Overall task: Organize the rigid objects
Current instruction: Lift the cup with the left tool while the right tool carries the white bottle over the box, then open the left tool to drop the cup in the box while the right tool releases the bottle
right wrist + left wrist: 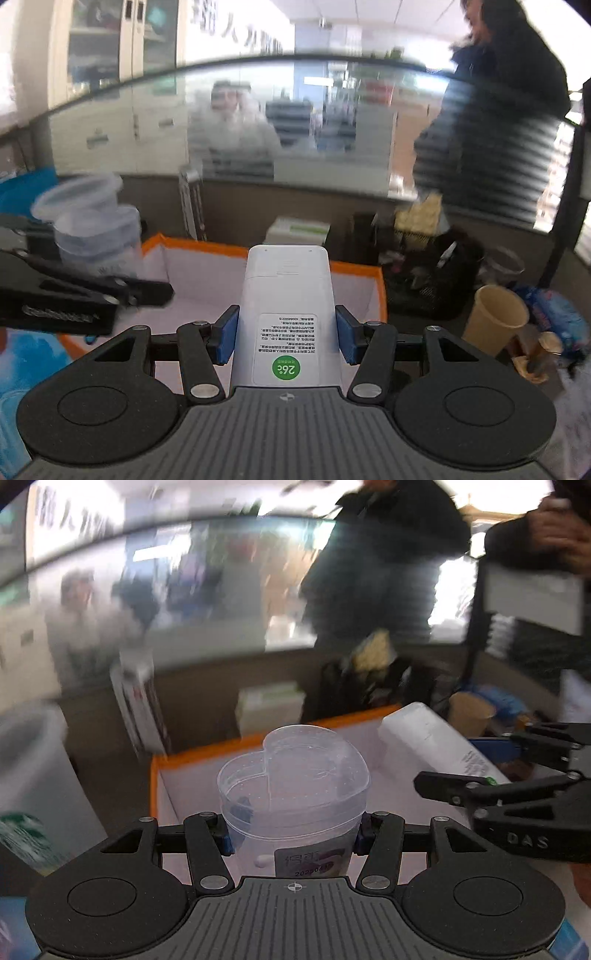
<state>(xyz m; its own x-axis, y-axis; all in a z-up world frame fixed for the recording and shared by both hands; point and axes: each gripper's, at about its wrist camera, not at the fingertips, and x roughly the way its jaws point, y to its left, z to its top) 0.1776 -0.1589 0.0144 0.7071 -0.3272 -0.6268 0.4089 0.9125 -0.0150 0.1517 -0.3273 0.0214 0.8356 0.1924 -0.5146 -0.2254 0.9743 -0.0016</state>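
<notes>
My left gripper (293,836) is shut on a clear plastic jar (295,775) with a heart-shaped flip lid and a labelled front, held upright over an orange-rimmed box (192,755) with a pale inside. My right gripper (286,338) is shut on a white remote control (286,295), label side up with a green round sticker, held above the same orange-rimmed box (354,267). In the left wrist view the white remote (432,738) and right gripper (480,775) show at the right. The clear jar (92,225) appears blurred at the left of the right wrist view.
A brown paper cup (493,319) and blue packets (557,314) stand right of the box. A black mesh basket (424,277) with clutter and a white-green carton (299,229) sit behind it. A glass partition runs across the back, with a person in a dark jacket (498,110) beyond.
</notes>
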